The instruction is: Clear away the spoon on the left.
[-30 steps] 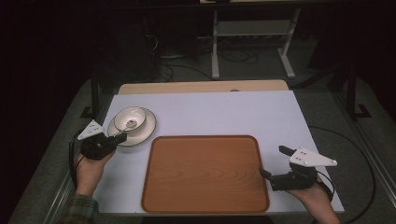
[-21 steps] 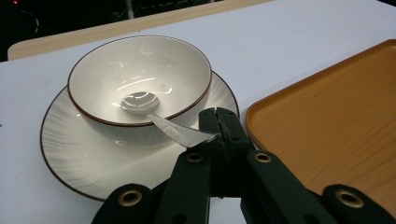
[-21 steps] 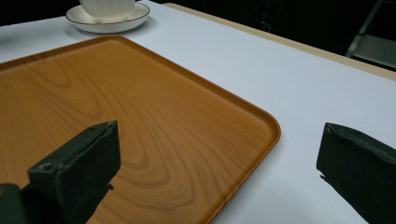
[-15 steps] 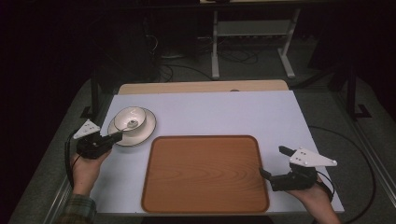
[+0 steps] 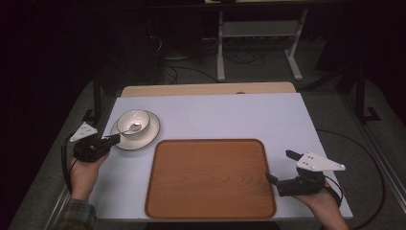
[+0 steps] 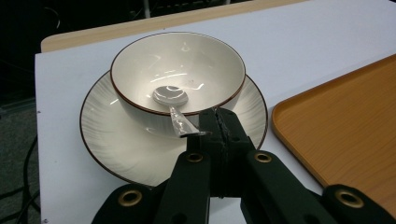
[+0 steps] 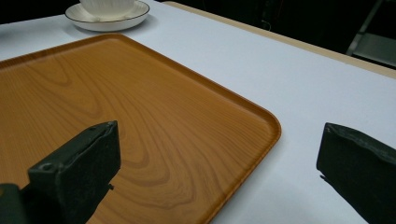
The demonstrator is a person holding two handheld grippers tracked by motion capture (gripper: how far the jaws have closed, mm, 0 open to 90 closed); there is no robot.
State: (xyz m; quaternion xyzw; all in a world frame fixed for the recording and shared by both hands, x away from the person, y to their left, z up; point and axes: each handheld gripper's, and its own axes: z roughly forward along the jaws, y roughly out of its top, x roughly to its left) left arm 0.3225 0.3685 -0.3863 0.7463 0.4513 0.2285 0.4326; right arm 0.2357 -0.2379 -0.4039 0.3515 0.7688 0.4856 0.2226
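Note:
A white bowl point(image 5: 134, 120) with a dark rim stands on a white plate point(image 5: 149, 136) at the table's left. A metal spoon point(image 6: 171, 96) lies in the bowl, its handle hanging over the rim toward me. My left gripper point(image 5: 113, 139) is shut at the plate's near-left edge. In the left gripper view its jaws point(image 6: 217, 124) are pressed together, and the handle's end touches the left jaw's tip, not between them. My right gripper point(image 5: 279, 166) is open at the right edge of the empty wooden tray point(image 5: 210, 177), one jaw over the tray and one over the table.
The white table top point(image 5: 230, 115) has bare room behind and to the right of the tray. A wooden strip point(image 5: 206, 89) runs along its far edge. Beyond it, cables and a metal stand point(image 5: 258, 43) sit on the dark floor.
My left hand and its gripper have drawn slightly to the left along the plate's edge. The right gripper has stayed where it was.

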